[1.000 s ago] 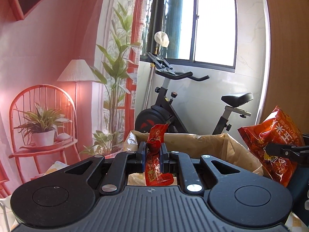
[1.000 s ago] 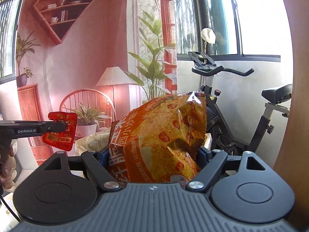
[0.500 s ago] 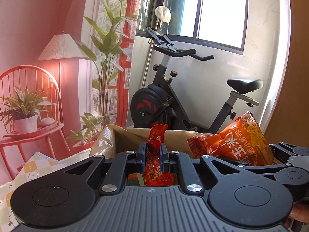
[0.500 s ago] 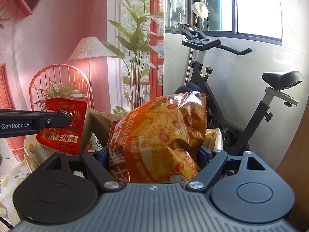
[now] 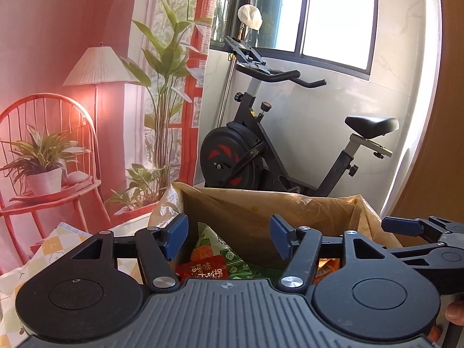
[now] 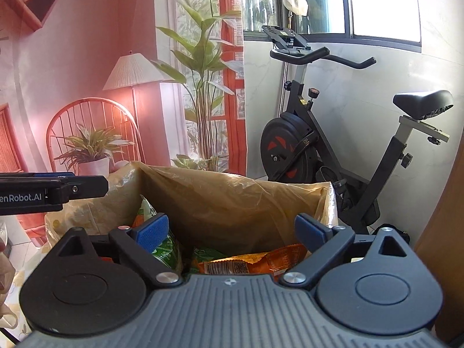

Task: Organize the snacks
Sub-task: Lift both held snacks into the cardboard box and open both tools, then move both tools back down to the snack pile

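Both grippers, left [image 5: 229, 236] and right [image 6: 232, 229], tilted downward, jaws just spread and empty, above the plastic-lined cardboard box [image 5: 261, 206] of snack packets [image 6: 255, 261].

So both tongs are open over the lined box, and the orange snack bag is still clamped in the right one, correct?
Not quite. The right wrist view shows the right tongs open with nothing between them; the orange bag lies in the lined box. Both tongs have just opened, and the left tongs are open over the box too.
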